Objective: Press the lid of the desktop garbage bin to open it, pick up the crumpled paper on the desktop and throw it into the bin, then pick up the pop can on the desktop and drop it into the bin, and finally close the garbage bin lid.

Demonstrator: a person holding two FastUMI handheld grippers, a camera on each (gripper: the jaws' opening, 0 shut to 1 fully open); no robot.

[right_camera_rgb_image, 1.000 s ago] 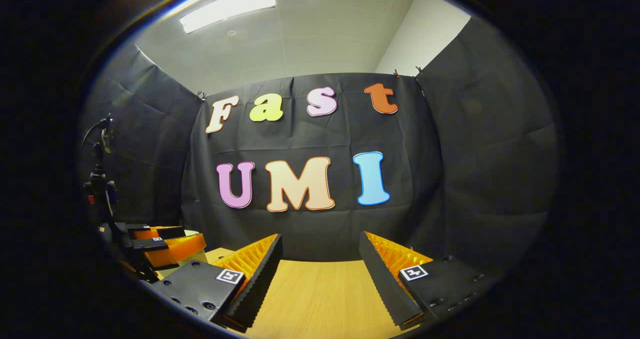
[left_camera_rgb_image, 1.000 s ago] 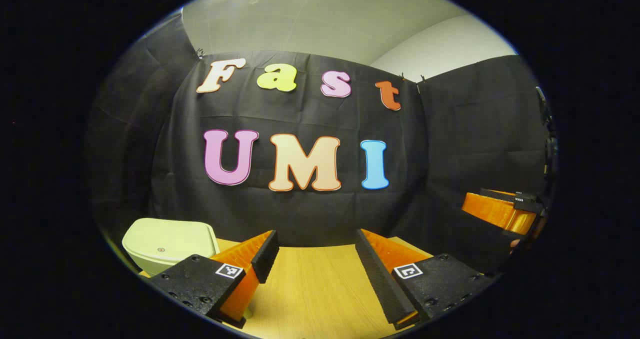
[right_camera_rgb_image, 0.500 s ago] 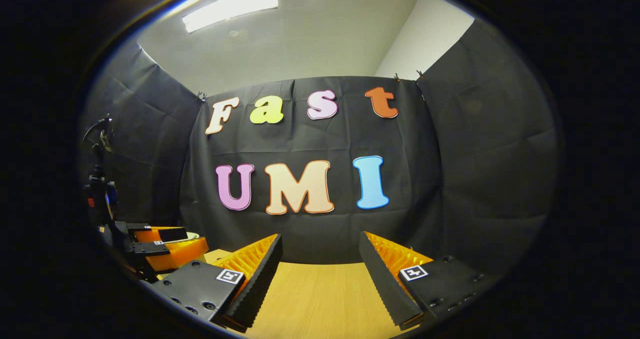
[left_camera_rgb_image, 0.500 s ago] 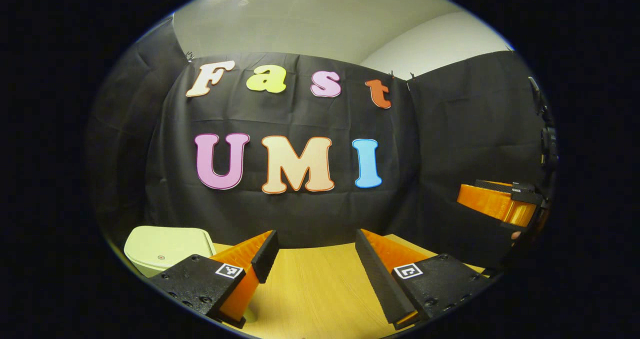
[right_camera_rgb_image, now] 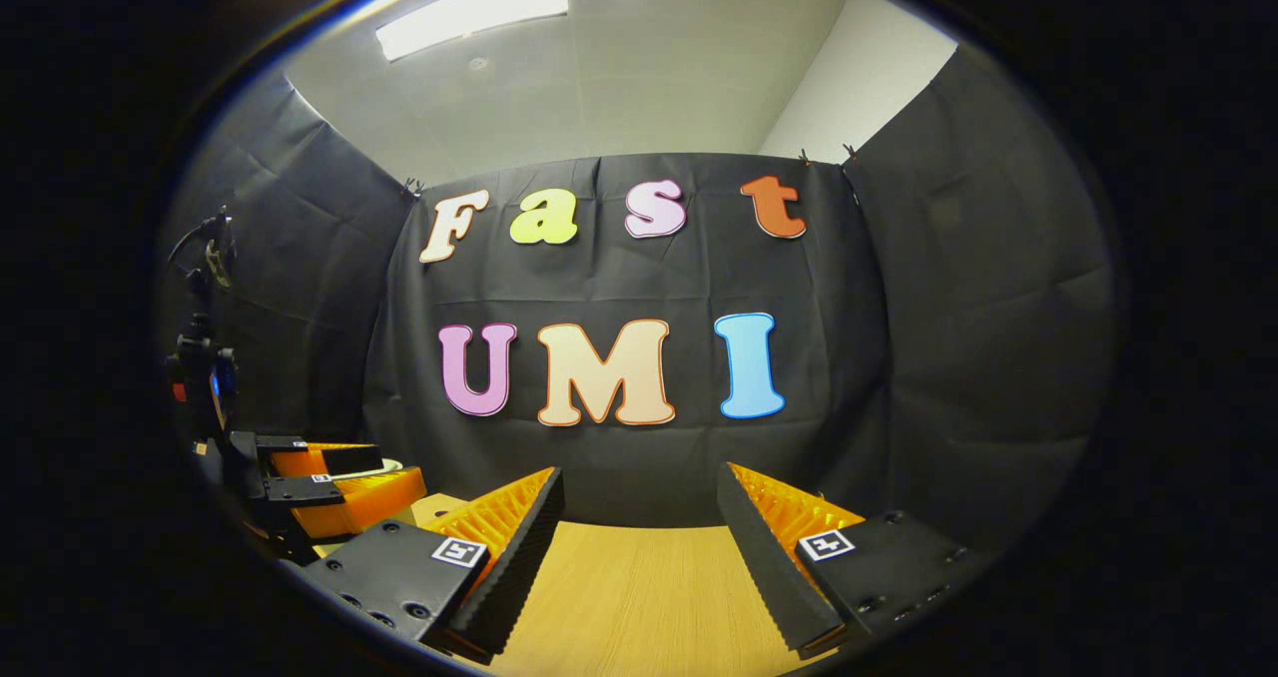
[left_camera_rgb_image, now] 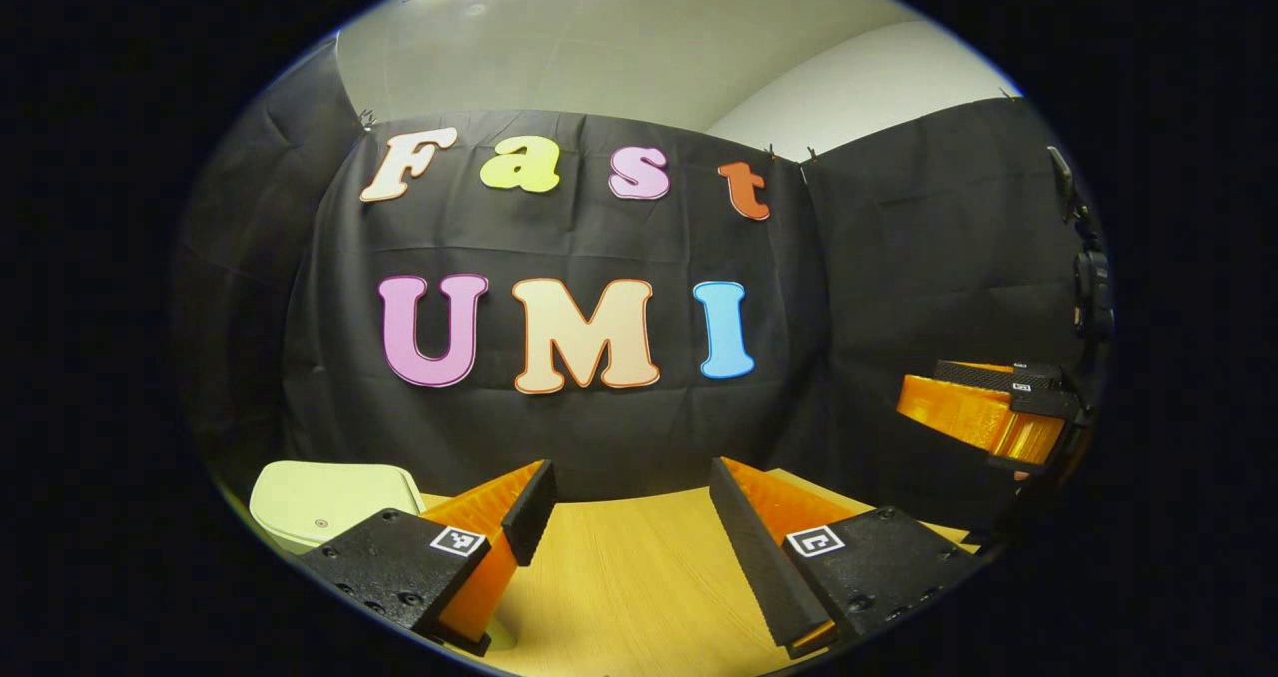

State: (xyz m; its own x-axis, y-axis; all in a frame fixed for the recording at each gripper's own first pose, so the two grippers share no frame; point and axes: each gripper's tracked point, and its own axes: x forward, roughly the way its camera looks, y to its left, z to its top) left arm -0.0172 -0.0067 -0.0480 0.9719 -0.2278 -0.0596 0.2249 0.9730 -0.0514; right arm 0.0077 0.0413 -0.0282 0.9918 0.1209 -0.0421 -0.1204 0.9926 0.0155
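The pale desktop garbage bin [left_camera_rgb_image: 319,502] sits at the lower left of the left gripper view, lid down, partly behind my left gripper's left finger. My left gripper [left_camera_rgb_image: 629,497] hangs open above the wooden desktop [left_camera_rgb_image: 619,577] with nothing between its fingers. At the right edge of that view the right gripper [left_camera_rgb_image: 983,412] shows farther off. In the right gripper view my right gripper [right_camera_rgb_image: 639,502] is open and empty over the desktop [right_camera_rgb_image: 639,587]. The left gripper [right_camera_rgb_image: 329,482] appears at the lower left there, with a sliver of the bin's pale lid [right_camera_rgb_image: 384,468] behind it.
Black cloth walls close the booth at the back and both sides. A camera stand [right_camera_rgb_image: 200,357] rises at the left of the right gripper view, and another dark stand [left_camera_rgb_image: 1088,278] at the right edge of the left gripper view.
The left gripper's view has swung slightly, so the bin sits lower and farther left. The right gripper's view has shifted slightly. Both grippers stay open.
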